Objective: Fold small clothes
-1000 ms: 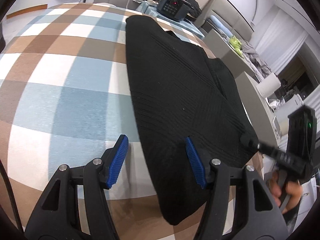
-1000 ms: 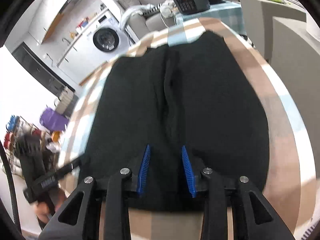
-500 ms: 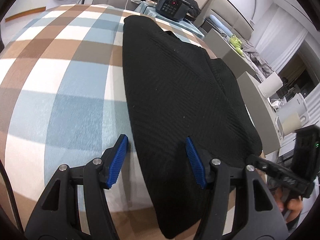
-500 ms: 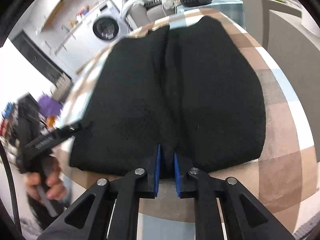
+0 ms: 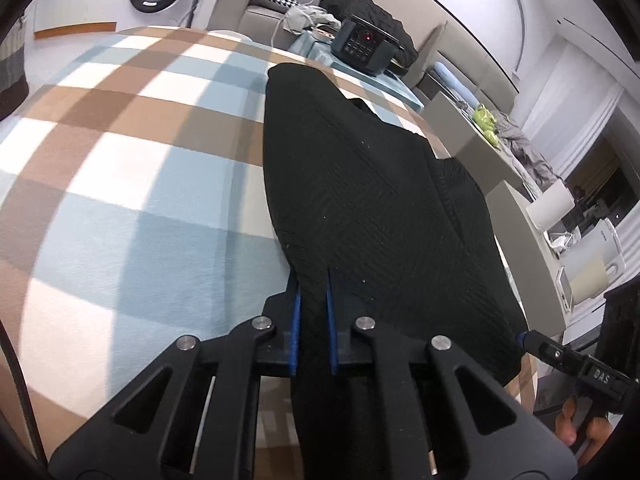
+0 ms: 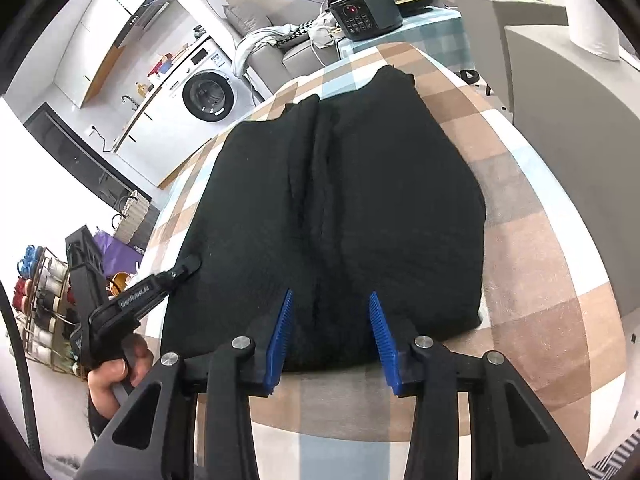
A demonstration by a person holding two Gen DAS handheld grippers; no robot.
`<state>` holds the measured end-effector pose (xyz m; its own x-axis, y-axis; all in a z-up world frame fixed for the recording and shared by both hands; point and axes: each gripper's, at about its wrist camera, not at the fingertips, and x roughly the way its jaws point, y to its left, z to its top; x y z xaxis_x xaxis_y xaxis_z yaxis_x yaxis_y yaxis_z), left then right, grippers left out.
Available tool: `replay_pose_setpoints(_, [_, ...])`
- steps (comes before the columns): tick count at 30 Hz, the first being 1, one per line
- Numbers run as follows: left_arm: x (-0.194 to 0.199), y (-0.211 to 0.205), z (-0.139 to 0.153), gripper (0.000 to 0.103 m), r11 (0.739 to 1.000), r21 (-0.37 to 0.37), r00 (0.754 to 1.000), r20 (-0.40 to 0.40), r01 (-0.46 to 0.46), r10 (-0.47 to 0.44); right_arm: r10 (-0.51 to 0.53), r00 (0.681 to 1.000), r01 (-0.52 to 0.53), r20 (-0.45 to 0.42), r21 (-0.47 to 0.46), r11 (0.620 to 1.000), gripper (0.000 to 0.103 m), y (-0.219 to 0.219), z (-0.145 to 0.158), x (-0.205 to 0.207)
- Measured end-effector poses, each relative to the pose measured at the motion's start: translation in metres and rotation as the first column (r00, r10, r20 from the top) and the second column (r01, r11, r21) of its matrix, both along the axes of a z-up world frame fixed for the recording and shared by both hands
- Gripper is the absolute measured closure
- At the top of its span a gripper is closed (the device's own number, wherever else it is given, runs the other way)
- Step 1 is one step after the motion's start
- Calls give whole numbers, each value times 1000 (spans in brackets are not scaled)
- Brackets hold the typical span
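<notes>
Two tongs: left tongs [image 5: 313, 312] pinch black garment [image 5: 372, 208]; right tongs [image 6: 330, 336] gape.

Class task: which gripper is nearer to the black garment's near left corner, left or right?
Left. The left gripper is shut on the black garment at that corner. The right gripper is open at the middle of the near edge, its fingers straddling the cloth.

Checked tablecloth [image 5: 132, 184], black garment [image 5: 360, 200] on it
</notes>
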<state>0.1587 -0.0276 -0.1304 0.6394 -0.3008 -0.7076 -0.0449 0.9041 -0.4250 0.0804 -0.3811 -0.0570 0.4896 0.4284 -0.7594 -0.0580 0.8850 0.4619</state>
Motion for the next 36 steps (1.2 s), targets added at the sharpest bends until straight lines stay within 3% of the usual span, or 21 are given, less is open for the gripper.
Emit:
replay_pose_setpoints(8, [-41, 66, 2, 95, 996, 1, 995, -29, -93, 93, 91, 996, -92, 12, 50, 995, 63, 32, -4, 19])
replay_pose_setpoints(15, [-45, 74, 18, 89, 995, 85, 998, -36, -56, 60, 224, 975, -223, -3, 75, 972, 63, 99, -14, 67])
replay_pose_setpoints(16, [-45, 75, 21, 83, 995, 83, 998, -25, -53, 55, 239, 971, -237, -13, 69, 969, 62, 108, -17, 73])
replay_pose_setpoints(19, [-55, 82, 30, 44, 996, 59, 997, 25, -68, 67, 237, 970, -237, -49, 6, 972, 61, 123, -26, 85])
replay_pose_setpoints(22, [-61, 88, 36, 40, 995, 36, 994, 61, -89, 87, 247, 968, -245, -47, 42, 968, 57, 121, -28, 86])
replay_pose_setpoints(27, [-64, 92, 36, 40, 994, 26, 994, 51, -102, 101, 277, 961, -276, -12, 37, 960, 58, 133, -28, 93])
replay_pose_setpoints(30, [-66, 91, 37, 40, 995, 22, 994, 54, -98, 97, 290, 957, -290, 16, -37, 956, 74, 146, -28, 93])
replay_pose_setpoints(32, [-69, 89, 38, 40, 995, 18, 994, 54, -97, 96, 301, 953, -297, 43, -77, 952, 93, 150, -23, 91])
replay_pose_setpoints(36, [-71, 87, 46, 40, 995, 25, 993, 72, -96, 94, 303, 927, -276, 220, -147, 950, 94, 144, 26, 67])
